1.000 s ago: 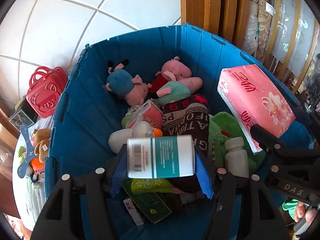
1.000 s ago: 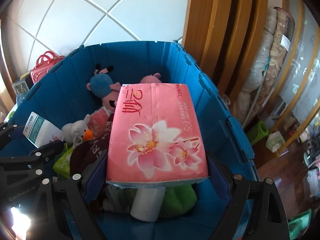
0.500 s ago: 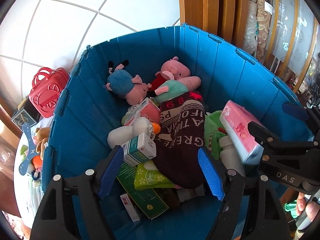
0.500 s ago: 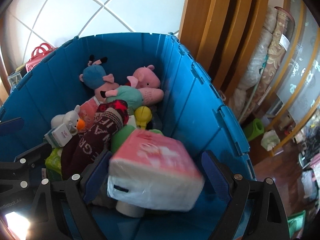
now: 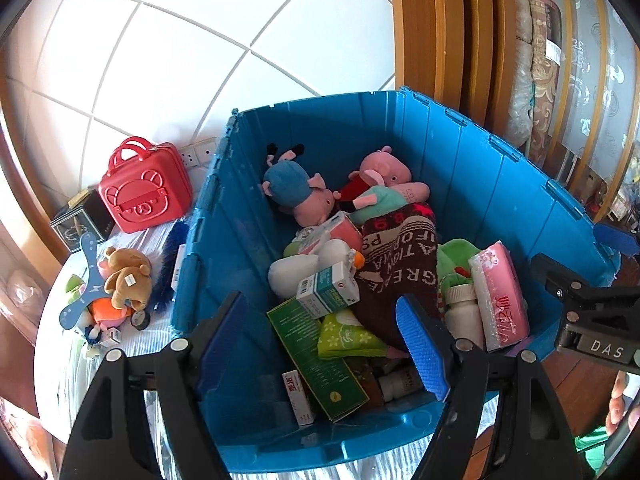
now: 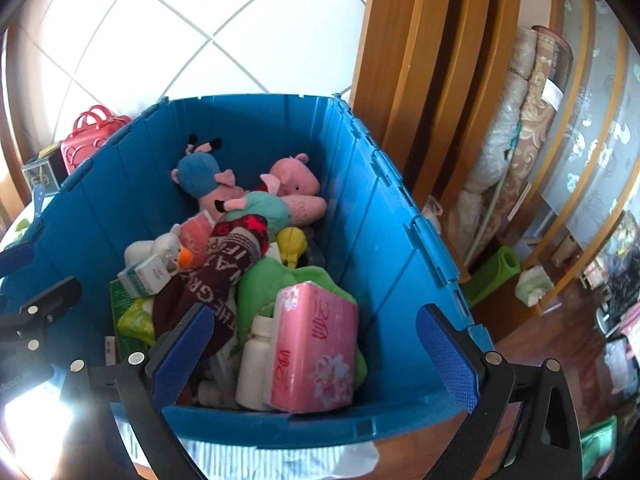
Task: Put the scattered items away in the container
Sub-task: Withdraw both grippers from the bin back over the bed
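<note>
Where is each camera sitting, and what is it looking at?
Left wrist: sits on the left tool, looks down into the blue bin with toys outside on the left; the right tool and fingertips show.
Right wrist: sits on the right tool, looks into the blue bin; the left tool shows at the edge.
Shared: the bin and the pink tissue pack.

Bright daylight fills both views, washing the white tiled wall [image 5: 168,52] nearly blank. A blown-out glare patch sits at the right-wrist view's lower left (detail lost). Fisheye curvature bends edges; corners vignette black.
</note>
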Motion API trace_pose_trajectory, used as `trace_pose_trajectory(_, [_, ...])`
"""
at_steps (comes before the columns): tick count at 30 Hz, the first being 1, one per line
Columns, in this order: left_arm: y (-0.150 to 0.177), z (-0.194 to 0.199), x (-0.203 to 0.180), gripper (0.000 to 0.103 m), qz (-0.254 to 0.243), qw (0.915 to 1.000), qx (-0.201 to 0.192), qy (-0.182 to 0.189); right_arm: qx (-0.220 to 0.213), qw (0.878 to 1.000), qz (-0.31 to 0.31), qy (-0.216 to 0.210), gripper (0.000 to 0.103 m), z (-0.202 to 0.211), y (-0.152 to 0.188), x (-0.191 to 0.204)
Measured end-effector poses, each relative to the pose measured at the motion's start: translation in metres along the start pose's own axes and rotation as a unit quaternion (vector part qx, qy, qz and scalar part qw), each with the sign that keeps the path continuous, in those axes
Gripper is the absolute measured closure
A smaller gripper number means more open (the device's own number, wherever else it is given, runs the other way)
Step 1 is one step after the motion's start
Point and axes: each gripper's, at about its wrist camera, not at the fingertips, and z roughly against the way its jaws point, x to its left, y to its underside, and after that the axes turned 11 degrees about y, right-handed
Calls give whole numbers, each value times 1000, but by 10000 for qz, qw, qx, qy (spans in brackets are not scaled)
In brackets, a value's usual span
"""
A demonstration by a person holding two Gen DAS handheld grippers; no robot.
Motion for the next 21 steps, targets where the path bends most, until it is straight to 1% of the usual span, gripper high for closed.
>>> trace_pose_trajectory(6, [10,34,25,26,219,9992,-324,-103,-225,9994,-40,-272,0,31,3,21])
trace_pose_trajectory(11, [23,61,58,26,374,9979,-498,-155,-408,9978,101,-502,0,57,4,59])
trace_pose_trajectory(15, [37,83,98,26,537,9960,-668,-236,-499,9968,197,-601,0,76,4,98])
trace_pose_trajectory(21, [69,115,180,26,808,9931,-788,-304,-640,9955,323,-622,0,116,5,171])
